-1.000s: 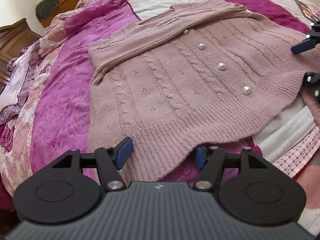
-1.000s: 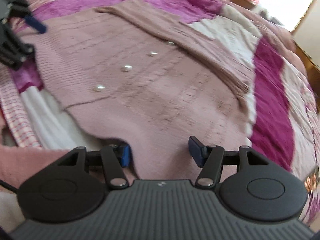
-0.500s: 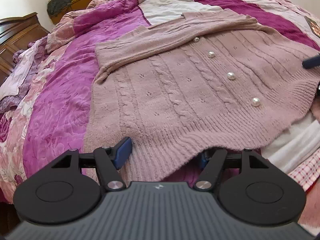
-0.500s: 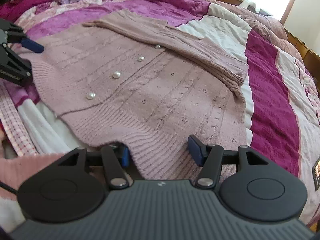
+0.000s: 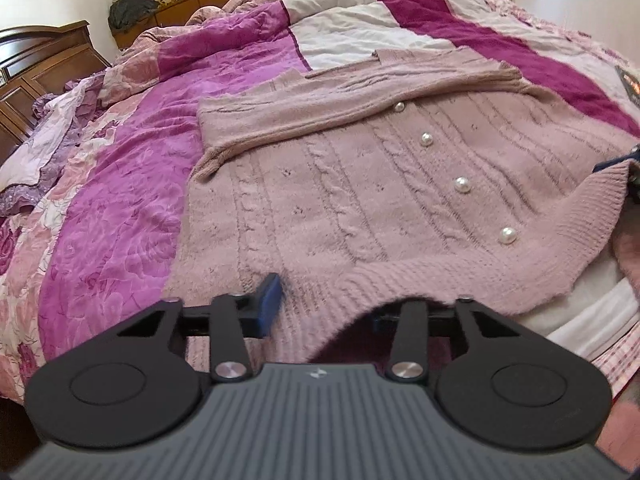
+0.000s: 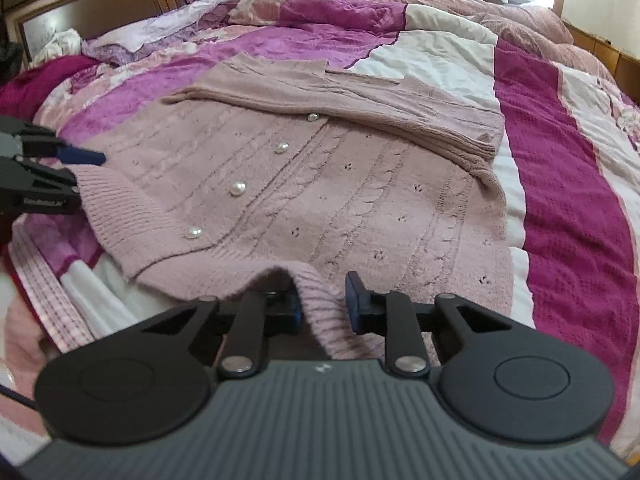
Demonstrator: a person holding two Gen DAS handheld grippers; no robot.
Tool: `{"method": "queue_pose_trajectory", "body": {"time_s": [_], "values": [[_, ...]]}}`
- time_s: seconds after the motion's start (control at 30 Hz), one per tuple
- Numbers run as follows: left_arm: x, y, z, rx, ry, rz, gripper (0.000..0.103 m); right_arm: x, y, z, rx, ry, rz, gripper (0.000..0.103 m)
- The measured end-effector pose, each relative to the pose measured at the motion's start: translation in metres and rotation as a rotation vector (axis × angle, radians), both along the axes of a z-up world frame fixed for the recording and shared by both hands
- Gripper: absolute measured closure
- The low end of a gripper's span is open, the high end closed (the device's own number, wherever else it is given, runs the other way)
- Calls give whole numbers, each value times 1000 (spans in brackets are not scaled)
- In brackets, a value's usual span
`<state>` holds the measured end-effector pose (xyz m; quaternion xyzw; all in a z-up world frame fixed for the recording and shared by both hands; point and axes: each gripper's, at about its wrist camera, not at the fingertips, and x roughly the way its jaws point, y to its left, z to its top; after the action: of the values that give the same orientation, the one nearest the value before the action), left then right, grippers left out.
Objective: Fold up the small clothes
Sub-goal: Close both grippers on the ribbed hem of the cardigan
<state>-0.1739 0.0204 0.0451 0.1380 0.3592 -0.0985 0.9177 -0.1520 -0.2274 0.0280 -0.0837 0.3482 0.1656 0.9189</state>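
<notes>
A dusty pink cable-knit cardigan point(image 5: 360, 200) with pearl buttons point(image 5: 462, 184) lies spread on the bed, its sleeves folded across the top. It also shows in the right wrist view point(image 6: 340, 184). My left gripper point(image 5: 324, 308) has the ribbed hem between its jaws, with the right finger hidden under the raised knit. My right gripper point(image 6: 324, 304) is closed on the other hem corner point(image 6: 316, 300), which bunches up between the blue pads point(image 6: 354, 300). Both hem corners are lifted off the bed.
A pink, magenta and white patchwork quilt point(image 5: 120, 208) covers the bed. Dark wooden furniture point(image 5: 44, 68) stands at the far left. A white and checked cloth point(image 6: 52, 292) lies by the near edge. Crumpled clothes point(image 6: 168, 28) lie near the headboard.
Both grippers have closed onto the hem and raised it. The hem now lifts and bunches at each corner, and both cameras sit higher and closer to the cardigan.
</notes>
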Motion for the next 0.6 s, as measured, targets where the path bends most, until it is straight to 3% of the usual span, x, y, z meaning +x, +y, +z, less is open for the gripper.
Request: {"method": "queue_pose_trajectory", "body": {"time_s": [0.13,0.2,0.6], "values": [[4,0,4,-56,2,13,83,4,-3,4,29,-5,-9,89],[4,0,7,-78,-4,19,89,2,-4,7,39,-18,-9,91],[-2,-2,32,-114,-89,27,96,-1,-5,28,61,-123,-33,94]]}}
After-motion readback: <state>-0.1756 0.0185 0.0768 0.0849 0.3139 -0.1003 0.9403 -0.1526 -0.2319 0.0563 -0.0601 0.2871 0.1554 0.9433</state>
